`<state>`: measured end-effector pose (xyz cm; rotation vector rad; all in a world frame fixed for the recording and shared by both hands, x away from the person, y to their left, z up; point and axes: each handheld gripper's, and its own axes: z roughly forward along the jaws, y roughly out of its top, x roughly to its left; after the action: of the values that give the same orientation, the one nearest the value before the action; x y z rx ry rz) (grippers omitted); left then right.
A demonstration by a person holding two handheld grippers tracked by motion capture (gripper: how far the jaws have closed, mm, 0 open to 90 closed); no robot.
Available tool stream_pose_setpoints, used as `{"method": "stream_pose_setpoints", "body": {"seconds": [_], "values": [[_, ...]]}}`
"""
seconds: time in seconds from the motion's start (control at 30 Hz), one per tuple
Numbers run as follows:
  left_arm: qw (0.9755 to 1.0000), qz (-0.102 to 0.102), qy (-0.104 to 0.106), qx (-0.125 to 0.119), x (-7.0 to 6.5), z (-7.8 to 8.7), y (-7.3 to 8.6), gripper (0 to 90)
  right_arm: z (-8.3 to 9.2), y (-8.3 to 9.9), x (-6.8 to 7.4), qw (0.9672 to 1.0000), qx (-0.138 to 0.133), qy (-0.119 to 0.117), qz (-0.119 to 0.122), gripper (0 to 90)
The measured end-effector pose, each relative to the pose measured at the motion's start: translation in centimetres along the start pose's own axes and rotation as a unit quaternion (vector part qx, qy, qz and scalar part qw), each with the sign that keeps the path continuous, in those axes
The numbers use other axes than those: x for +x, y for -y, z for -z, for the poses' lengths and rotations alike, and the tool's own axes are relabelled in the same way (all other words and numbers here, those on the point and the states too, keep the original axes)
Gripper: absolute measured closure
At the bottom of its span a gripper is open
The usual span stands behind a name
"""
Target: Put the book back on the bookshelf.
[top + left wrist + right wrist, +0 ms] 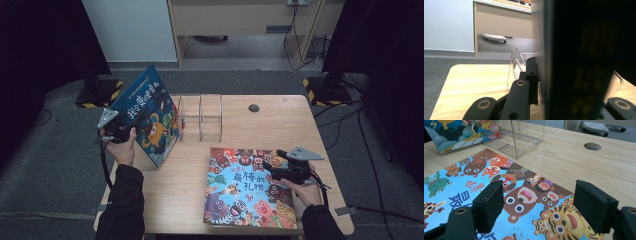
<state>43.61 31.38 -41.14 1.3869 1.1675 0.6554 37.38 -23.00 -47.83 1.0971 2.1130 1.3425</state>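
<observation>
A: Where's the blue book [145, 116]?

B: Up off the bench [280, 125], tilted, at the left edge just beside the clear rack [201, 117]. The left gripper [122, 131] has its jaws clamped on the book's near edge; in the left gripper view the cover [584, 62] stands edge-on between them.

A: And the other one?

B: The animal book [250, 187] lies flat on the bench, front right. The right gripper [280, 167] hovers over its right side, jaws wide, holding nothing.

A: How will they handle?

B: Thin, large, glossy covers, so I'd guess light but floppy and a bit slippery. Pinched at one edge, the blue book probably sags and swings. A grip near the spine looks stiffest.

A: And the flat one?

B: Hard to get a jaw under. I'd reckon lifting an overhanging corner or edge first.
</observation>
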Motion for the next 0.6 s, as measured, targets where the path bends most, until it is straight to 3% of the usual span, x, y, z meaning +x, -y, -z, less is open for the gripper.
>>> {"method": "stream_pose_setpoints", "body": {"seconds": [0.13, 0.3, 0.5, 0.6], "values": [[0.9999, 0.006, 0.003, -0.012, 0.5, 0.5, -0.1, 76.8, -0.1, 0.0, 0.0, 1.0000, 0.002, 0.002, -0.001, 24.1], [0.9999, -0.007, -0.009, -0.013, 0.1, 0.9, -0.7, 76.3, -0.2, 0.1, 0.0, 1.0000, 0.004, 0.001, 0.000, 24.1], [0.9995, 0.028, -0.006, -0.014, 0.0, 1.1, -0.8, 81.3, -0.2, 0.1, 0.1, 1.0000, 0.004, 0.002, -0.001, 24.1], [0.9993, 0.021, -0.014, -0.026, -0.7, 1.1, -1.3, 82.3, -0.2, 0.1, 0.0, 1.0000, 0.005, 0.002, -0.001, 24.1]]}}
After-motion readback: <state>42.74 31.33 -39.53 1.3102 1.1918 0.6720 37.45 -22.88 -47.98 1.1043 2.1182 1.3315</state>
